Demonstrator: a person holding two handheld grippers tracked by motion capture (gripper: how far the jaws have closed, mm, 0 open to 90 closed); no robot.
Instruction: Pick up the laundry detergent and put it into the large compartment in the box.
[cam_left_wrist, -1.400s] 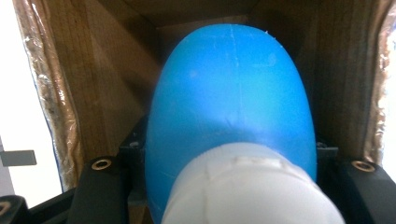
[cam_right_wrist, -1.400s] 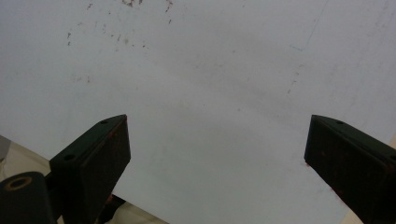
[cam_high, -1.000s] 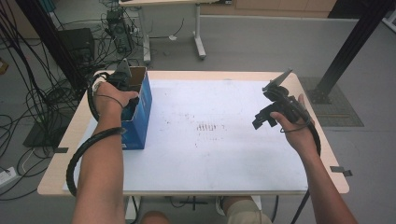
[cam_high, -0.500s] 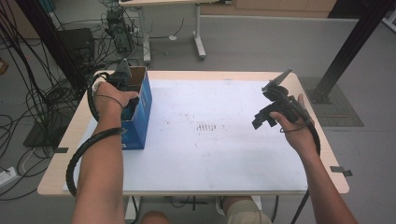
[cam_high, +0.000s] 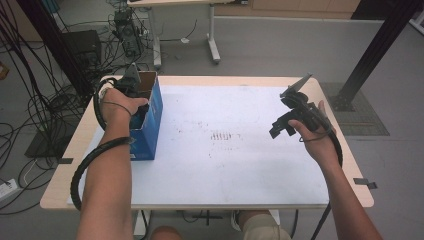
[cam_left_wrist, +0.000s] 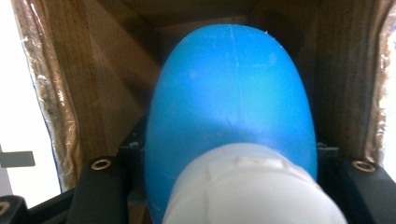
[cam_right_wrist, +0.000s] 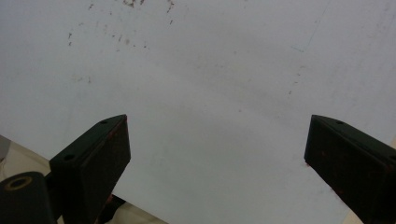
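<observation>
The left tool (cam_high: 134, 86) reaches down into the blue box (cam_high: 150, 120) at the counter's (cam_high: 240, 170) left edge, its jaws gripping a blue bottle (cam_left_wrist: 229, 102) (white cap nearest the camera); cardboard walls press close; the right tool (cam_high: 287, 117) hovers wide open, empty, over bare white surface.

Right gripper (cam_right_wrist: 217, 158) fingers (cam_right_wrist: 98, 158) spread wide apart, nothing between them, above white bench (cam_right_wrist: 210, 84) surface; small dark specks (cam_right_wrist: 126, 28) at top left, tan bench edge lower left.
</observation>
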